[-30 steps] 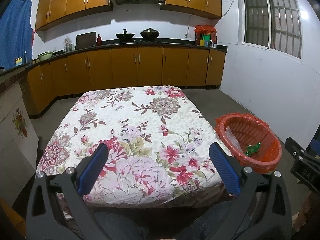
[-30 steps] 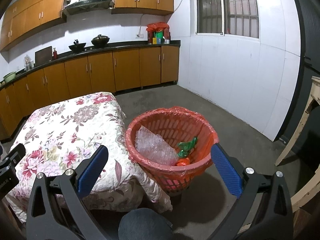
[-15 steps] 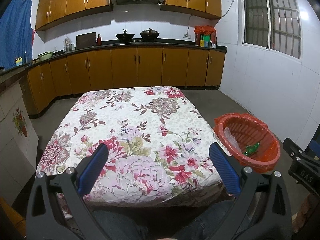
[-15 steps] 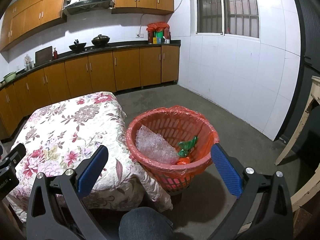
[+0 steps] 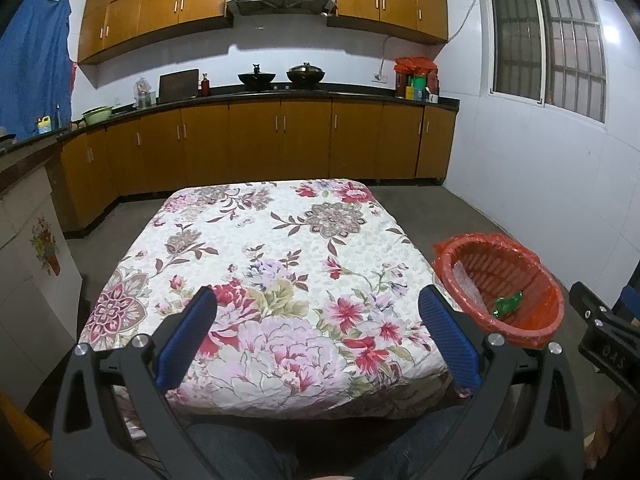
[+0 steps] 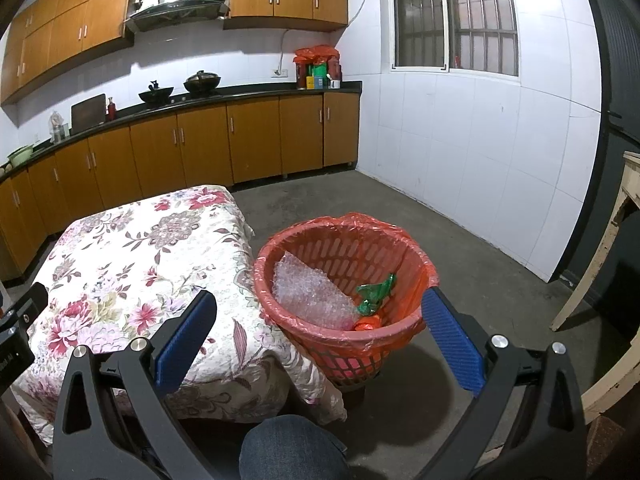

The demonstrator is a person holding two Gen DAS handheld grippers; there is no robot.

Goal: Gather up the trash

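Black frames, silver screws, blue ribbed jaws; denim knees (image 6: 292,448).

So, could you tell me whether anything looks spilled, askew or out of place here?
Nothing stands out. The bubble wrap and green wrapper lie inside the lined red basket, which stands upright beside the floral-covered table. Both grippers are open and empty.

Basket (image 6: 400,330) base hidden behind its own wall and the draped floral cloth (image 6: 280,364); table legs under the cloth not visible. Orange item (image 6: 368,323) in the basket half buried under bubble wrap (image 6: 308,292) and a green wrapper (image 6: 374,294), identity unclear. Far counter jars (image 5: 414,80) too small to read. Pale wooden furniture (image 6: 600,260) cut by right edge. Right gripper (image 5: 604,344) cropped in left view.
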